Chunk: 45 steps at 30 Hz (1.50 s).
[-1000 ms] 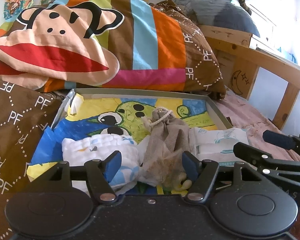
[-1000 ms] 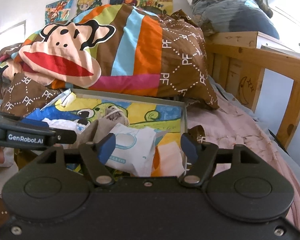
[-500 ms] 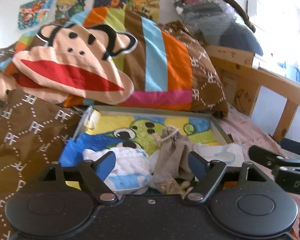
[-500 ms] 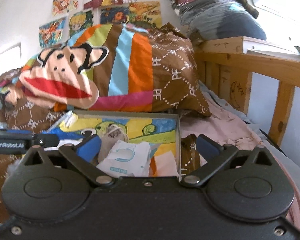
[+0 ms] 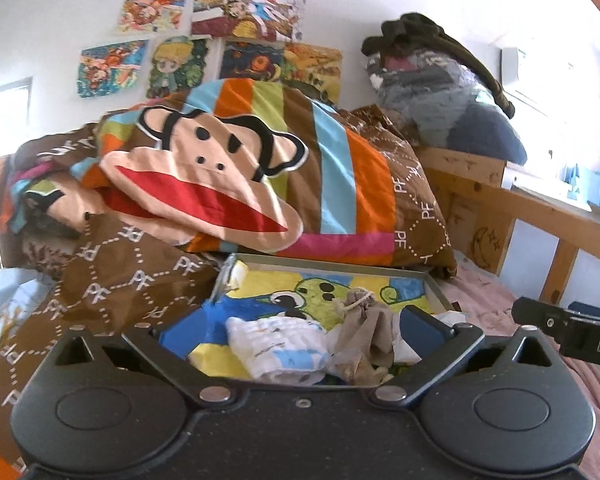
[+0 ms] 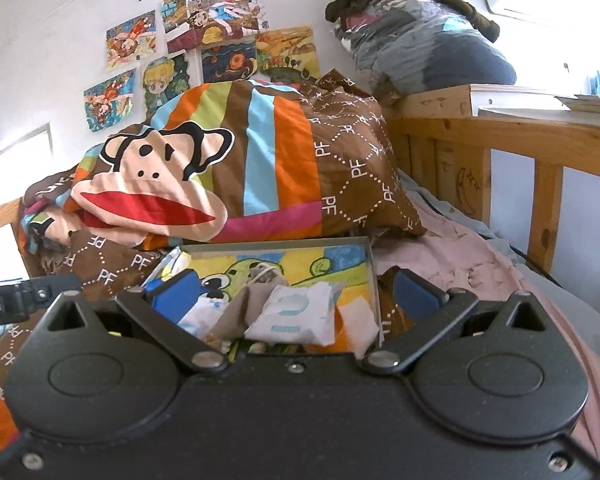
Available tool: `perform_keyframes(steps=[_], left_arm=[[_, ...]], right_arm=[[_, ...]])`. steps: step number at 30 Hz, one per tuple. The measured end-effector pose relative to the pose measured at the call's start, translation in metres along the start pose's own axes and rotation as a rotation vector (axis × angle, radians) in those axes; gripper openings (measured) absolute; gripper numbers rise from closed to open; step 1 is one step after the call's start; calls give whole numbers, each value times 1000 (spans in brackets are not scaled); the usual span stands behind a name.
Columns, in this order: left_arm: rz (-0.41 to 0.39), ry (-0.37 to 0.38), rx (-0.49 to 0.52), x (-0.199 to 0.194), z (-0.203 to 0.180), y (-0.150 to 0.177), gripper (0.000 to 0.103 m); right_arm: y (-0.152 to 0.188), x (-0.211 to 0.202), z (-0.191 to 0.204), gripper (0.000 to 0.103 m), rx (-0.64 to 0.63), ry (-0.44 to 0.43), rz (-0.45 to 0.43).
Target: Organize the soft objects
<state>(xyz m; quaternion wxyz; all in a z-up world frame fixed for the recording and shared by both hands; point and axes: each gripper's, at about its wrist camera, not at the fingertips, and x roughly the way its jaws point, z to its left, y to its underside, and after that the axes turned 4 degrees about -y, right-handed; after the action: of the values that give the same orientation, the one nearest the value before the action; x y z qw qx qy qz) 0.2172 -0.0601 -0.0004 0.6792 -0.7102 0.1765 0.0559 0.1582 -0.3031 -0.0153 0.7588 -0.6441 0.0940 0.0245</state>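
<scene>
A shallow grey tray [image 5: 328,263] with a cartoon lining lies on the bed. In it are a white quilted cloth [image 5: 274,334], a beige drawstring pouch [image 5: 366,318] and a white wipes pack [image 6: 296,312]. My left gripper [image 5: 284,330] hangs just before the tray's near side. Its jaws are still opening, and nothing is pressed between its pads. My right gripper [image 6: 296,292] is beside it on the right, open wide and empty, with the pack and the pouch [image 6: 256,292] lying beyond its fingers [image 6: 416,292].
A striped monkey-face duvet [image 5: 236,184] is heaped behind and to the left of the tray. A pink sheet [image 6: 460,264] covers the bed to the right, bounded by a wooden bed rail [image 6: 540,184]. A plastic-wrapped bundle [image 6: 420,40] sits on the headboard shelf.
Both grippers have drawn back from the tray and risen, and their jaws have spread wider. The cloth, pouch and pack stay in the tray.
</scene>
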Motion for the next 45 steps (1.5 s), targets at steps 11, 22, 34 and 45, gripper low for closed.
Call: perform_keyframes(steps=[11,22,34,45], left_arm=[[-12,-71,-57,-79,50,25,102],[8,-99,-48,-136,71,50,102],[43,-113,-119,-173,76,63,102],[89,-134,-63,-162,65,68,102]], right_arm=[[28,-63,44,103,15,-19,-1],[57,-124,93,103,-52,-46,72],[81,-190,111,103,-36,-22,111],[80,-182,108,103,-18,3,136]])
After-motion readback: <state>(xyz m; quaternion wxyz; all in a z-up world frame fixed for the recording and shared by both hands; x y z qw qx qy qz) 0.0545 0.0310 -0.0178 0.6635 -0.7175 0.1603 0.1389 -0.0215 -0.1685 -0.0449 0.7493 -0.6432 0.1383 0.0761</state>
